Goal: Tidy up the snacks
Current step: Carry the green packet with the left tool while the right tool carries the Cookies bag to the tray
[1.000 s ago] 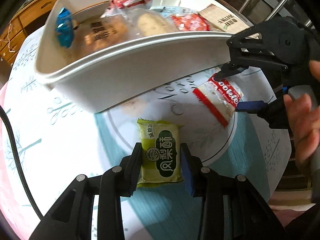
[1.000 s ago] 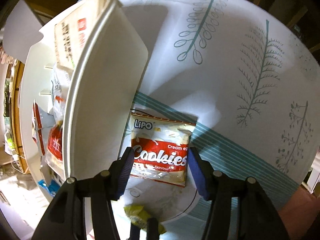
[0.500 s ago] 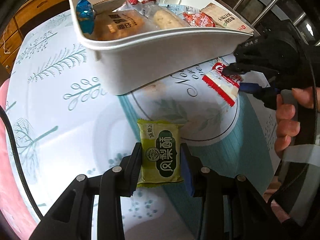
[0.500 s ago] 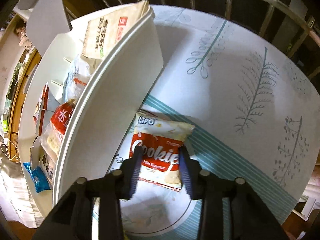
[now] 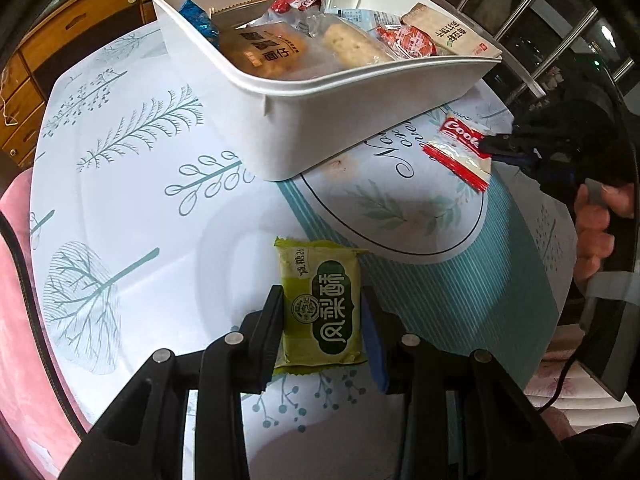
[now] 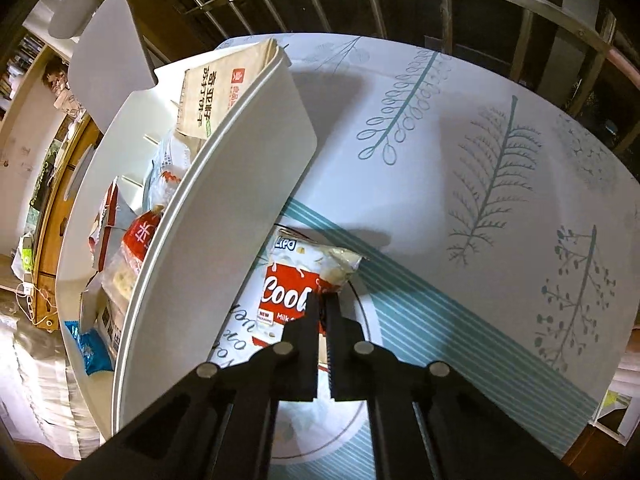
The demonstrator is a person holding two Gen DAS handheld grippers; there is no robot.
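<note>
Green pastry packet (image 5: pixel 322 307) lengthwise between left tongs (image 5: pixel 323 322)

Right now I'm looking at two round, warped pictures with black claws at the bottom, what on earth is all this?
A person holds a two-finger gripper in each hand; a fisheye camera on each looks along its fingers. In the left view, the left gripper is clamped on a green pastry packet. In the right view, the right gripper, whose jaws have just closed, pinches a red and white cookie packet. Both are above a leaf-patterned tablecloth, beside a white bin full of snacks.
</note>
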